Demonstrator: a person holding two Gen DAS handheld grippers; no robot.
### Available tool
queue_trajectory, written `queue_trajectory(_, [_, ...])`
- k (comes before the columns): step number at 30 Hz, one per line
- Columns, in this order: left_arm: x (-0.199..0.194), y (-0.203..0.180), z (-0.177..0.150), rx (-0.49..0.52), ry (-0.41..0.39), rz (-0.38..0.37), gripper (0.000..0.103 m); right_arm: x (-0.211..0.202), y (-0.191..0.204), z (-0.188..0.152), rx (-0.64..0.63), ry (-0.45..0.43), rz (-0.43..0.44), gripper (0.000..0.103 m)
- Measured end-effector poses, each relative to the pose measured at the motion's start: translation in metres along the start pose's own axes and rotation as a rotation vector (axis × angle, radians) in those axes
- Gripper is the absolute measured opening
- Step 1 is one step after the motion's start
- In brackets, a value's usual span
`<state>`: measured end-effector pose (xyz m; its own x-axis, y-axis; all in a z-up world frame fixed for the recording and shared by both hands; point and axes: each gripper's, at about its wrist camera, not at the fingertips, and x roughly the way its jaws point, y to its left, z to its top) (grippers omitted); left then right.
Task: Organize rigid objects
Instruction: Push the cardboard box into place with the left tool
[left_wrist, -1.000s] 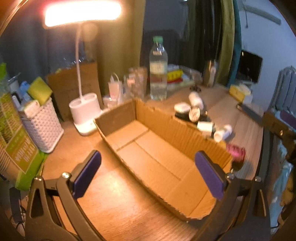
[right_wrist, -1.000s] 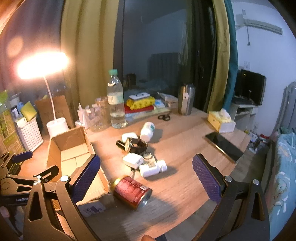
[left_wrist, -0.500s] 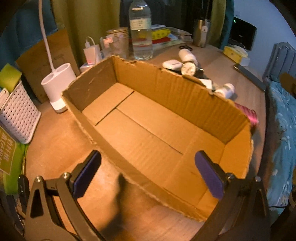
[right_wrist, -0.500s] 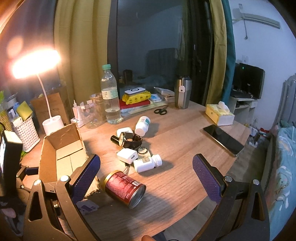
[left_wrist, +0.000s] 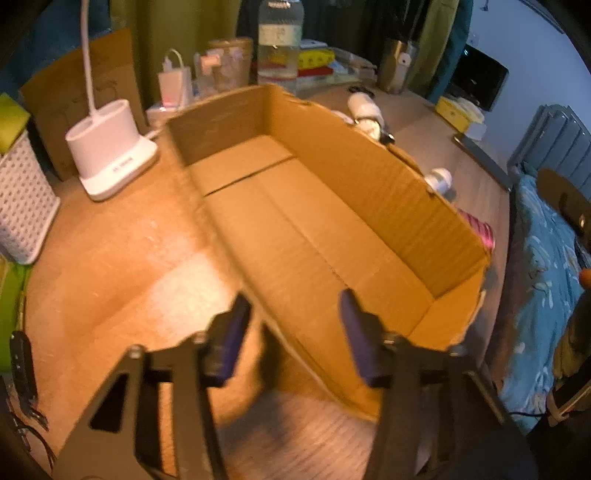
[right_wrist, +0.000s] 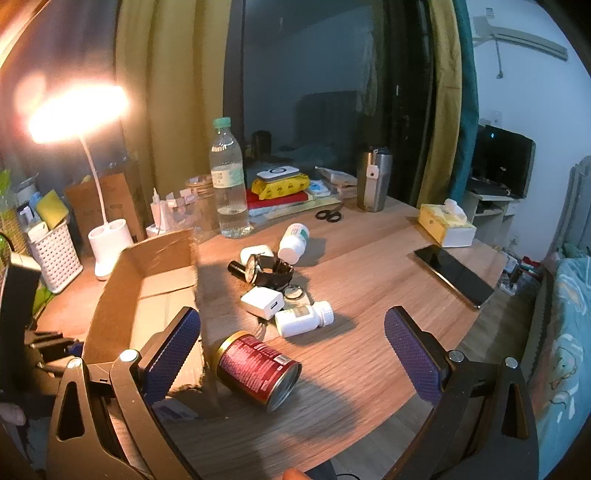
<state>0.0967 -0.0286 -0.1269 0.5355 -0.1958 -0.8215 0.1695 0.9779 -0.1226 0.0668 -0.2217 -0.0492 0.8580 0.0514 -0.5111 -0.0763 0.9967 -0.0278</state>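
In your left wrist view, the left gripper (left_wrist: 293, 332) straddles the near long wall of the cardboard box (left_wrist: 321, 236), one pad outside and one inside, jaws narrowed but gripping nothing. A second ago they stood wide; they have closed in around that edge, and the box now fills more of the frame. Bare table (left_wrist: 110, 258) lies at left, bounded by the lamp base (left_wrist: 110, 147) and the white basket (left_wrist: 22, 206) at upper left. In your right wrist view, the right gripper (right_wrist: 291, 347) is spread wide and empty above the red can (right_wrist: 258, 371), which lies on its side just beside the box's corner at lower centre. Beyond it sit a white pill bottle (right_wrist: 304, 318), a charger (right_wrist: 263, 302) and a watch (right_wrist: 267, 271). Open wood runs rightward to the phone (right_wrist: 452, 275) near the table edge.
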Motion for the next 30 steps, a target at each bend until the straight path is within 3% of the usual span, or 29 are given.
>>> queue_trajectory(1, [0.0, 0.003, 0.001, -0.01, -0.002, -0.001, 0.034, 0.001, 0.001, 0.0, -0.002, 0.005, 0.002, 0.102])
queue_trajectory(7, [-0.001, 0.027, 0.008, -0.06, -0.007, 0.015, 0.022, 0.006, 0.004, -0.001, -0.005, 0.018, 0.009, 0.102])
queue_trajectory(11, [-0.004, 0.046, 0.012, -0.076, -0.026, 0.062, 0.022, 0.014, 0.008, -0.003, -0.01, 0.038, 0.014, 0.102])
queue_trajectory(16, [-0.004, 0.042, 0.01, -0.059, -0.056, 0.068, 0.024, 0.031, 0.014, -0.008, -0.013, 0.077, 0.007, 0.102])
queue_trajectory(22, [-0.005, 0.041, 0.0, -0.094, -0.153, 0.019, 0.028, 0.039, 0.022, -0.01, -0.024, 0.089, 0.001, 0.102])
queue_trajectory(30, [-0.002, 0.047, 0.001, -0.128, -0.167, -0.02, 0.026, 0.045, 0.024, -0.016, -0.026, 0.104, 0.015, 0.102])
